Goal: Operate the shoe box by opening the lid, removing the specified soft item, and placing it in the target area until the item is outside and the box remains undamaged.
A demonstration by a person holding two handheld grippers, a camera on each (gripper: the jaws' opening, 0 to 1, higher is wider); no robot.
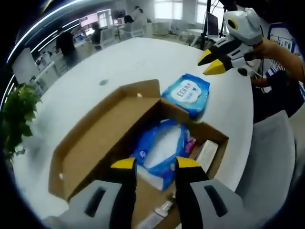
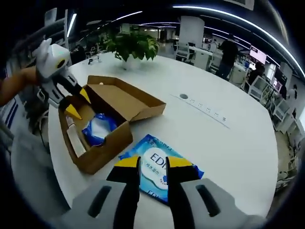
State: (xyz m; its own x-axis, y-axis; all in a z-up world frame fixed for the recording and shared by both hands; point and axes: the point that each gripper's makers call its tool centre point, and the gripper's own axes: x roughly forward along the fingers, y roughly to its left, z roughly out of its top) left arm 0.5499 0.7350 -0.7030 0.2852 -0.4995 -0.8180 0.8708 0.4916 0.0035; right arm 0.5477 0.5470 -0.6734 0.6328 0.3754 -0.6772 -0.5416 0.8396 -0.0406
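Note:
An open cardboard shoe box [image 1: 95, 143] [image 2: 102, 148] lies on the white table, its lid folded back flat. Inside it sits a blue and white soft pack [image 1: 164, 148] [image 2: 97, 126]. A second blue soft pack [image 1: 188, 93] [image 2: 159, 169] lies on the table just outside the box. My left gripper [image 1: 156, 164] [image 2: 78, 102] hovers open over the box's inside, nothing between its jaws. My right gripper [image 2: 153, 164] [image 1: 210, 63] is open, held above the table near the outside pack and apart from it.
White oblong items [image 1: 207, 152] lie along the box's wall beside the inner pack. A potted plant [image 2: 131, 45] [image 1: 16, 114] stands at the table's edge. A grey chair [image 1: 271, 152] sits close to the table. A cable port [image 2: 183, 97] is set in the tabletop.

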